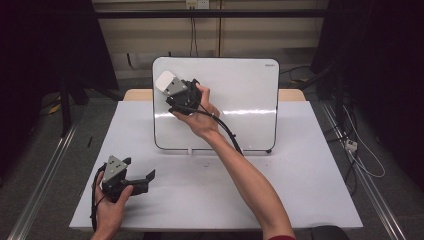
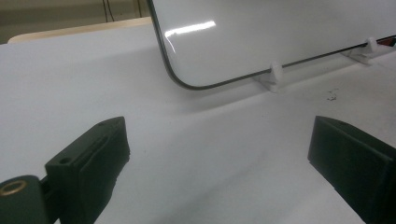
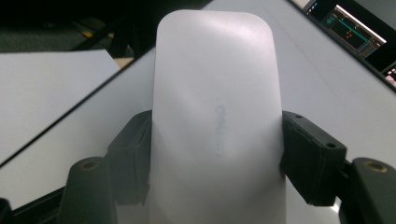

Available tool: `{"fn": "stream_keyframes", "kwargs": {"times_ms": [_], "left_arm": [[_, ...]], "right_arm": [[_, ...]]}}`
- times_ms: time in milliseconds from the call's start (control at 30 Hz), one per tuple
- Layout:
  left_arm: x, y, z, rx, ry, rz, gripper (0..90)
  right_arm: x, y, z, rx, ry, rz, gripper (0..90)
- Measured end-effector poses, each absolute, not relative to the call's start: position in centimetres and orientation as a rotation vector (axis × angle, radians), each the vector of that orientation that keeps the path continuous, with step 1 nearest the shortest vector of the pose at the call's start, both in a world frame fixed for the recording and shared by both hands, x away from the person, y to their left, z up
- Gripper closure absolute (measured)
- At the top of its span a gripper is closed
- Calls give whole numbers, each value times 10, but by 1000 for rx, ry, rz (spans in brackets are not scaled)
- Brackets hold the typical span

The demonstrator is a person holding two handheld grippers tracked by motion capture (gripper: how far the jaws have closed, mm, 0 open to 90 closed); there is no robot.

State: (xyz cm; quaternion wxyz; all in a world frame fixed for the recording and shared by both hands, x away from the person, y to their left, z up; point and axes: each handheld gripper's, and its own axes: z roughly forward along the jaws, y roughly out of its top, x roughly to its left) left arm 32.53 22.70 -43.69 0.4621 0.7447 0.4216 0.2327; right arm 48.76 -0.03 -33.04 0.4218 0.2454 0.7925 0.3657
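Nearest the camera, the left tongs [image 1: 141, 176] sit low at about 7 o'clock on the surface [image 1: 310, 190], jaws spread wide with nothing between them. In the left gripper view they just point across at the bottom edge of the whiteboard [image 2: 280, 32] and its little white feet.

All the action is on the other side. The right tongs [image 1: 176, 90] are up at roughly 11 o'clock on the board face, clamped on a white rounded eraser [image 3: 217, 116]. In the right gripper view you can see the two black pads squeezing the eraser's long sides, so that grip looks solid. From above, the eraser [image 1: 165, 81] sits near the board's top-left corner, but I can't tell if it's actually pressed to the board or just off it.

Progress-wise, I'd say the pickup is done and the wiping is in hand. The board looks clean to me everywhere I can see, apart from glare. What's left is probably finishing that corner and setting the eraser back down.
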Motion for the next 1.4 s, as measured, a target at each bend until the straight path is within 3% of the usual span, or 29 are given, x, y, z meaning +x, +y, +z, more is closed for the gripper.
{"fn": "stream_keyframes", "kwargs": {"times_ms": [1400], "left_arm": [[326,225,-435,1833,1033,590,51]], "right_arm": [[397,-176,-383,908,1890,908,318]]}}
